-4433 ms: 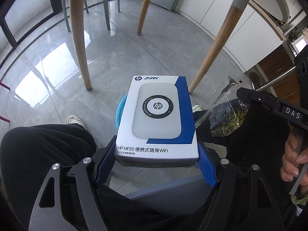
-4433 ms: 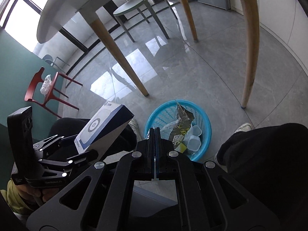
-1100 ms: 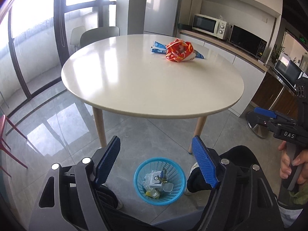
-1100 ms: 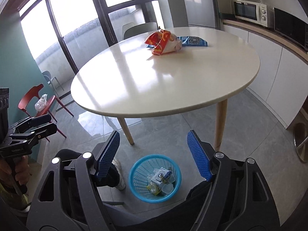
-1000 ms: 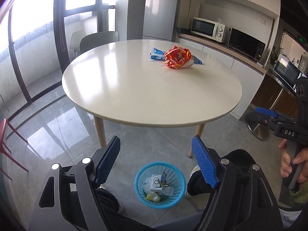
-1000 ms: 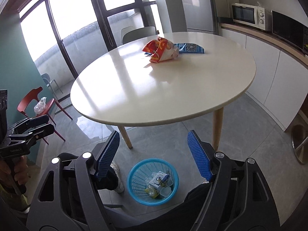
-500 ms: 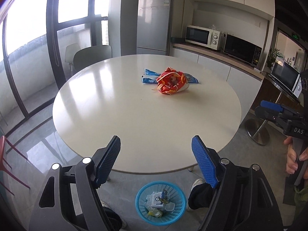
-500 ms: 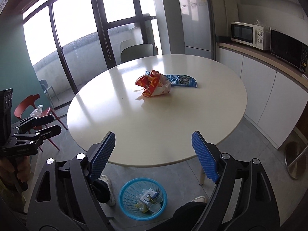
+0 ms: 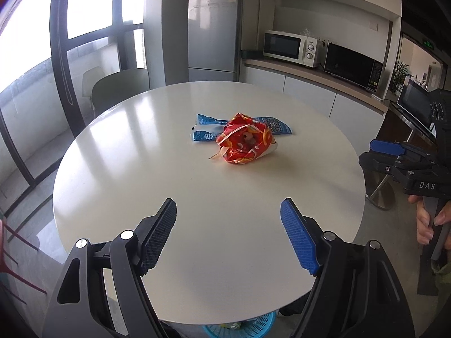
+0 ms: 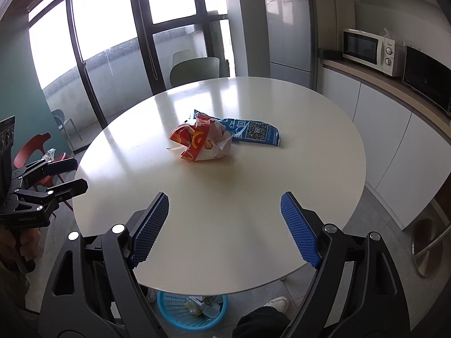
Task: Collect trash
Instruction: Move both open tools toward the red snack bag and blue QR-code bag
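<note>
A crumpled red and orange snack bag point(image 9: 244, 142) point(image 10: 201, 141) lies near the middle of the round white table point(image 9: 157, 169) point(image 10: 310, 146). A flat blue wrapper point(image 9: 274, 125) point(image 10: 253, 131) lies just behind it, touching it. My left gripper point(image 9: 229, 233) hangs open over the table's near side, nothing between its fingers. My right gripper point(image 10: 224, 226) is open too and empty, also well short of the bags. A blue mesh trash basket point(image 10: 180, 314) point(image 9: 253, 329) with several pieces of trash stands on the floor under the table's near edge.
A grey-green chair point(image 9: 121, 90) point(image 10: 194, 70) stands behind the table by the windows. A red chair point(image 10: 36, 152) is at the left. A fridge point(image 9: 214, 31), counter and microwaves point(image 9: 290, 45) line the back right. A person's shoe point(image 10: 274, 302) is near the basket.
Both grippers have risen and moved forward from over the basket to over the table's near side. The bags look closer. Earlier my left gripper let the white box go into the basket.
</note>
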`<state>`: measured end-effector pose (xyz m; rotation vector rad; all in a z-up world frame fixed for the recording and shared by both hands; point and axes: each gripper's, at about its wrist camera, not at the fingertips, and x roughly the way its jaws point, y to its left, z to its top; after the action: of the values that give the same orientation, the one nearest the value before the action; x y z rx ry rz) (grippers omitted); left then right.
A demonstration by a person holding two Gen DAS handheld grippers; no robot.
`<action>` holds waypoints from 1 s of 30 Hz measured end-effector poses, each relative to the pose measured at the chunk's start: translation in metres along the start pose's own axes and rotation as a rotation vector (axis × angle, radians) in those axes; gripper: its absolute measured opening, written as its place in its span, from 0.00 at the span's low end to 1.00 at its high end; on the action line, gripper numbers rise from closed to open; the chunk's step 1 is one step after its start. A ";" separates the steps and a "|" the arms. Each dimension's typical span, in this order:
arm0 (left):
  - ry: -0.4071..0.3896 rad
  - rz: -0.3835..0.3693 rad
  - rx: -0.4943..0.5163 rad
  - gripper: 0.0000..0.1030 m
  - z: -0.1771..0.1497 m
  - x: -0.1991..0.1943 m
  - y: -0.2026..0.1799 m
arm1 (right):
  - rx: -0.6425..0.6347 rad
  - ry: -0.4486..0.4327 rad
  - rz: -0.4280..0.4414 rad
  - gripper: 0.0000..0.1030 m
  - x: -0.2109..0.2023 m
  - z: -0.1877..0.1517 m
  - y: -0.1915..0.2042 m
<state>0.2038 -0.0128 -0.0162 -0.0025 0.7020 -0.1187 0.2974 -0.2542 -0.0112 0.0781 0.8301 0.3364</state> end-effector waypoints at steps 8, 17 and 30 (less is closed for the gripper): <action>0.038 -0.012 0.000 0.73 0.034 0.037 0.008 | -0.015 0.055 0.010 0.76 0.045 0.040 -0.022; 0.111 -0.015 0.049 0.67 0.059 0.085 0.011 | -0.001 0.126 0.049 0.73 0.104 0.076 -0.044; 0.184 -0.104 0.150 0.64 0.078 0.141 0.005 | -0.091 0.258 0.056 0.68 0.196 0.120 -0.064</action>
<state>0.3609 -0.0262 -0.0478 0.1167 0.8753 -0.2742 0.5254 -0.2440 -0.0824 -0.0286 1.0680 0.4425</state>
